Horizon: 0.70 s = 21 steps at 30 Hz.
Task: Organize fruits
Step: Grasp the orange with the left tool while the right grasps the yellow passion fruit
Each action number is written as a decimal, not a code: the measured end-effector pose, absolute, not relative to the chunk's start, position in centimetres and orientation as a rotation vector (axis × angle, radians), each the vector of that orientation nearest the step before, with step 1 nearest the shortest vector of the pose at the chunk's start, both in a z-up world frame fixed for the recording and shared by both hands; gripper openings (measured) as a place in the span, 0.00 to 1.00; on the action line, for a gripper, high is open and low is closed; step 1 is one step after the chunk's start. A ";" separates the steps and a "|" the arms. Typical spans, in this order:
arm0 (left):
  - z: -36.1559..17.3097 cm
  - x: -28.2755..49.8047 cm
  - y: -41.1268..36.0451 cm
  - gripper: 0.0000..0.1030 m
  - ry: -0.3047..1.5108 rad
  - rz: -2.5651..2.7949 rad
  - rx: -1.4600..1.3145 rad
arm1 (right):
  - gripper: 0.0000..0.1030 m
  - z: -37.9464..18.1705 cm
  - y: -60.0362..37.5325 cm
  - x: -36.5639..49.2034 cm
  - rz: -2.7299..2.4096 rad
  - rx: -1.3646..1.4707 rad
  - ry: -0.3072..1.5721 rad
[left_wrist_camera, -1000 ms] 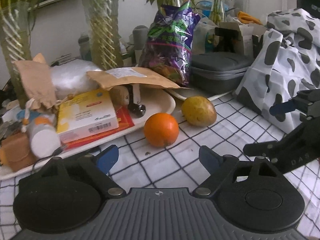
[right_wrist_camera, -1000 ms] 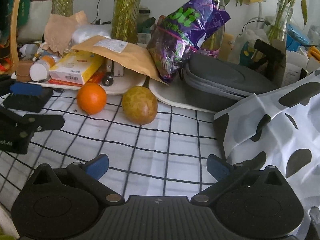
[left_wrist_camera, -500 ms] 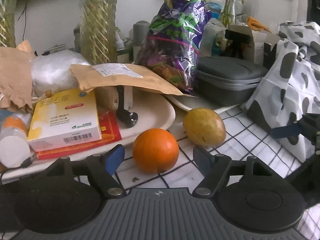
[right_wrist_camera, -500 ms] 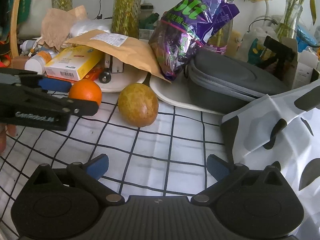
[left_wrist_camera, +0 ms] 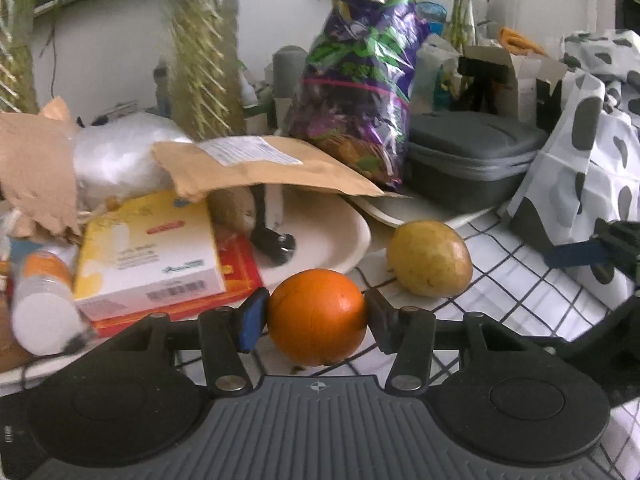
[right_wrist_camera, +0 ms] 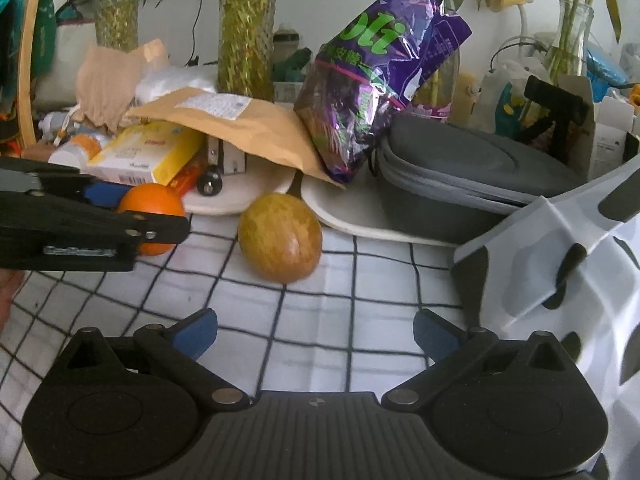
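Orange fruit point(left_wrist_camera: 317, 316) at lower centre of left wrist frame, clamped between both pads of left gripper point(left_wrist_camera: 314, 318), sitting on checked tablecloth point(left_wrist_camera: 500, 280) just in front of white tray point(left_wrist_camera: 332, 236). Yellow-green fruit point(right_wrist_camera: 280, 238) beside it, centre of right wrist frame, on the cloth, not touched. Right gripper point(right_wrist_camera: 315, 334) at lower centre, jaws spread wide, nothing between them. Purple snack bag point(right_wrist_camera: 372, 80) upper centre, grey case point(right_wrist_camera: 472, 176) to the right.
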<state>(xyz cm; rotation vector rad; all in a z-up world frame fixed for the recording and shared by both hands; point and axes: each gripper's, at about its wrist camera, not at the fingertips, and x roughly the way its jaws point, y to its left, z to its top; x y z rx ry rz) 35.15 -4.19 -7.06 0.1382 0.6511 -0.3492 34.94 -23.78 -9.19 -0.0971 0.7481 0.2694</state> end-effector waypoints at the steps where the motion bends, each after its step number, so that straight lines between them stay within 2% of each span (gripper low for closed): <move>1: -6.8 35.1 -3.7 0.49 0.648 -0.345 0.127 | 1.00 -9.3 -23.6 35.1 0.268 -0.095 0.739; 6: -5.4 34.9 -2.0 0.49 0.628 -0.318 0.091 | 1.00 -9.6 -22.8 35.9 0.265 -0.091 0.707; 8: -5.1 34.9 -1.6 0.49 0.622 -0.312 0.082 | 0.91 -9.7 -22.5 36.3 0.269 -0.078 0.701; 10: -5.1 34.8 -1.3 0.49 0.622 -0.312 0.081 | 0.88 -9.8 -22.1 36.8 0.282 -0.073 0.690; 16: -5.4 34.6 -0.6 0.49 0.636 -0.330 0.084 | 0.83 -10.3 -20.9 38.0 0.284 -0.111 0.652; 21: -5.5 34.5 -0.1 0.49 0.642 -0.344 0.085 | 0.68 -11.1 -20.3 39.1 0.259 -0.146 0.648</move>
